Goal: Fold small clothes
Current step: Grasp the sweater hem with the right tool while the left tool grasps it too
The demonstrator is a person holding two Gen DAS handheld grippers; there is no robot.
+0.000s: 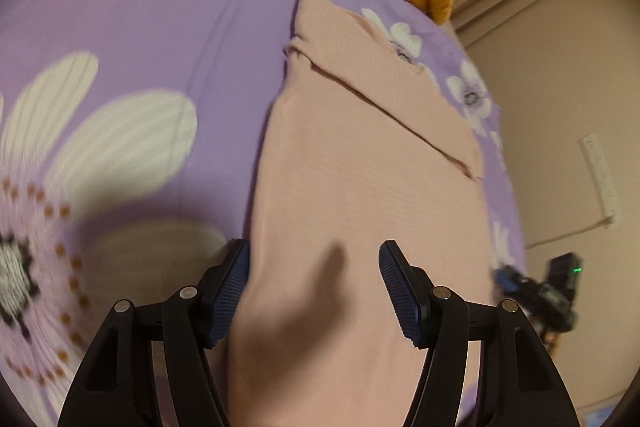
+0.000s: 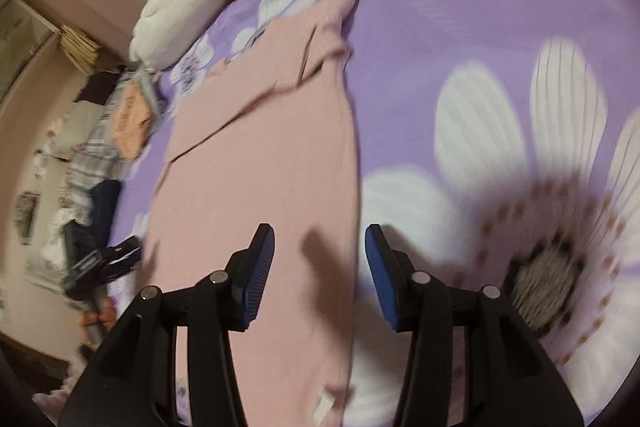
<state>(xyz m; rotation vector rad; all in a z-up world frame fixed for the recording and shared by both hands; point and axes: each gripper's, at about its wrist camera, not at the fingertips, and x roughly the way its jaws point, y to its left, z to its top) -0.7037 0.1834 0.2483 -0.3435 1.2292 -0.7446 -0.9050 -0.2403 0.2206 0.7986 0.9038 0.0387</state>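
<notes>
Both grippers [image 1: 314,287] [image 2: 320,275] angled over garment [image 1: 360,187]

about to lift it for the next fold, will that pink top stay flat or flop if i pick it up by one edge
The pink top will probably flop: it is thin ribbed knit, and one part is already folded over on itself. It looks light. On the smooth purple bedsheet it may slide and bunch if pushed rather than move whole.
</notes>
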